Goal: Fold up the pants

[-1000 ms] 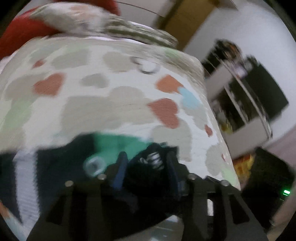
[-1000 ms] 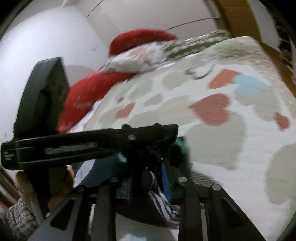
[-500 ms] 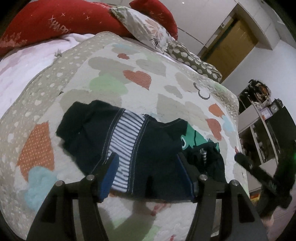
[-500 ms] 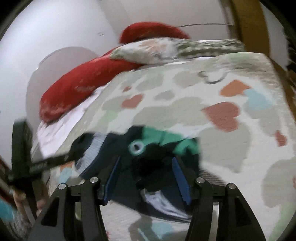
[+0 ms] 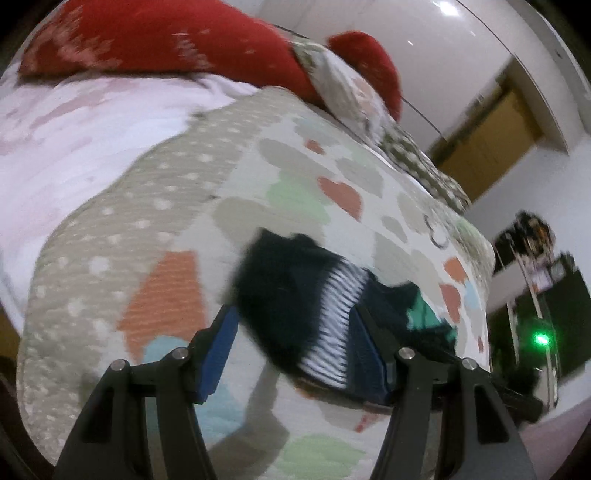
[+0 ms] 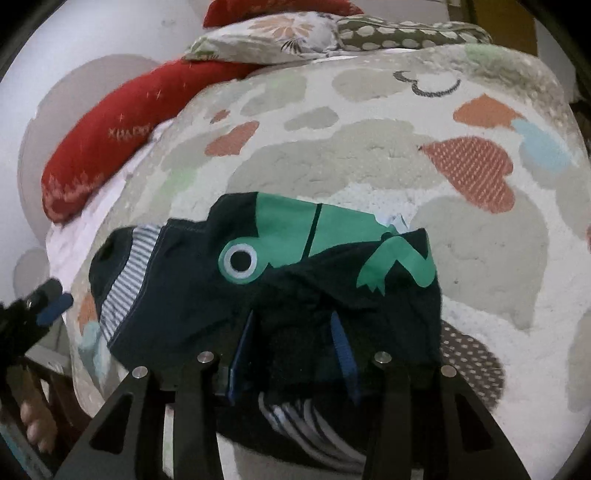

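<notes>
Blurred pants (image 6: 207,295) lie on the bed (image 6: 369,166); left hand-held gripper (image 5: 291,354) and right hand-held gripper (image 6: 291,350) gape wide, empty, near hem hidden.

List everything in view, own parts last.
pants: one, dark navy with a green frog print and white-striped panels, lying on the quilt.
quilt: one, cream with grey, orange, green and blue hearts, covering the bed.
sheet: one, pale pink, left of the quilt in the left view.
red pillows: two, at the head of the bed.
floral pillow: one, white, at the head.
dotted pillow: one, olive, beside the floral one.
shelf: one, dark, blurred, off the bed's far side.
left tongs: open, above the pants' striped end.
right tongs: open, over the pants.
</notes>
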`<state>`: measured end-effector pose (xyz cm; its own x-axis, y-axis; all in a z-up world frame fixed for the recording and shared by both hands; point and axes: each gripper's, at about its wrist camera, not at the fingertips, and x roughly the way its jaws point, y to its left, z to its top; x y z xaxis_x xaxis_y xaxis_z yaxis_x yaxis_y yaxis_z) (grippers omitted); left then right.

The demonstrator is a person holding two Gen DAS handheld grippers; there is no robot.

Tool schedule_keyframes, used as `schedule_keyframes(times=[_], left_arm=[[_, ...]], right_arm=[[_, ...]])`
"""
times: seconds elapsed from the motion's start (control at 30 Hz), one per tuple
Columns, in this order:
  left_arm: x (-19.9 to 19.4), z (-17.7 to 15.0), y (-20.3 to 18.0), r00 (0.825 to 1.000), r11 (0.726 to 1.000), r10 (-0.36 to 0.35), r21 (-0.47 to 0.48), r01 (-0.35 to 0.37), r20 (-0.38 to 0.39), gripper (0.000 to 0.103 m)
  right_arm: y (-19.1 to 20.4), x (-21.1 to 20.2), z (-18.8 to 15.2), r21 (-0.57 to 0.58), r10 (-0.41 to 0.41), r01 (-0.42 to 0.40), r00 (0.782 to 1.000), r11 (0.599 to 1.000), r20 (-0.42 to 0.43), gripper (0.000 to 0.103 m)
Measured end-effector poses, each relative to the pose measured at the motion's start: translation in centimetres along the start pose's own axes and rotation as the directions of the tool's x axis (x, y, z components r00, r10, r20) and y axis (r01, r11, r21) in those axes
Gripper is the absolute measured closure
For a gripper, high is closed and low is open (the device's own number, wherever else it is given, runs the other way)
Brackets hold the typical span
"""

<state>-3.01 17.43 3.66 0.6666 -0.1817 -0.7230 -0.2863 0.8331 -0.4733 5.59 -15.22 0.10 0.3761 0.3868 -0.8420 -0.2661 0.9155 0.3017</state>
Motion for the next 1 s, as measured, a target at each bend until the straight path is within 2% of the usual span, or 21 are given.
schedule_keyframes(times=[0.07, 0.1, 0.23, 0.33, 0.5, 0.6, 0.73, 0.77, 0.9, 0.97, 1.0], left_arm=[[0.1, 0.2, 1.7, 1.000, 0.999, 0.007, -0.037, -0.007, 0.007, 0.041], [0.2, 0.2, 2.5, 1.000, 0.998, 0.011, -0.054, -0.011, 0.008, 0.041], [0.3, -0.1, 4.4, 1.000, 0.997, -0.003, -0.082, 0.002, -0.008, 0.042], [-0.4, -0.4, 5.2, 1.000, 0.997, 0.008, -0.075, -0.008, 0.002, 0.042], [-1.9, -0.7, 6.8, 0.999, 0.996, 0.034, -0.088, -0.031, 0.033, 0.042], [-2.7, -0.9, 7.9, 0.998, 0.993, 0.049, -0.105, -0.044, 0.047, 0.042], [-3.1, -1.2, 9.2, 0.997, 0.991, 0.062, -0.121, -0.055, 0.052, 0.041], [-3.1, -1.3, 9.5, 0.997, 0.990, 0.063, -0.126, -0.056, 0.048, 0.041], [-3.0, -1.6, 10.1, 0.998, 0.989, 0.056, -0.137, -0.051, 0.038, 0.041], [-3.0, -1.6, 9.9, 0.998, 0.990, 0.056, -0.130, -0.050, 0.041, 0.041], [-3.0, -1.7, 9.8, 0.998, 0.991, 0.051, -0.125, -0.045, 0.042, 0.041]], right_arm=[[0.5, -1.6, 0.3, -0.013, -0.015, 0.015, 1.000, 1.000, 0.007, 0.055], [1.1, -2.5, 0.6, -0.020, -0.015, 0.015, 1.000, 1.000, 0.020, 0.051], [4.7, -3.8, 2.1, -0.065, 0.047, -0.046, 0.999, 0.997, 0.025, 0.038], [8.7, -1.7, 3.6, -0.109, 0.086, -0.089, 0.996, 0.990, -0.031, 0.035], [15.9, 2.7, 5.5, -0.191, 0.105, -0.126, 0.987, 0.973, -0.119, 0.035], [19.9, 5.9, 6.4, -0.239, 0.091, -0.136, 0.977, 0.961, -0.191, 0.031], [24.0, 9.9, 6.2, -0.338, -0.043, -0.041, 0.970, 0.940, -0.237, 0.028], [24.7, 10.7, 5.9, -0.370, -0.087, -0.008, 0.967, 0.929, -0.239, 0.024], [26.4, 13.6, 4.4, -0.501, -0.300, 0.181, 0.939, 0.846, -0.167, 0.023], [26.2, 14.2, 3.9, -0.506, -0.319, 0.203, 0.936, 0.838, -0.152, 0.023], [25.8, 14.0, 3.9, -0.498, -0.309, 0.198, 0.939, 0.845, -0.150, 0.030]])
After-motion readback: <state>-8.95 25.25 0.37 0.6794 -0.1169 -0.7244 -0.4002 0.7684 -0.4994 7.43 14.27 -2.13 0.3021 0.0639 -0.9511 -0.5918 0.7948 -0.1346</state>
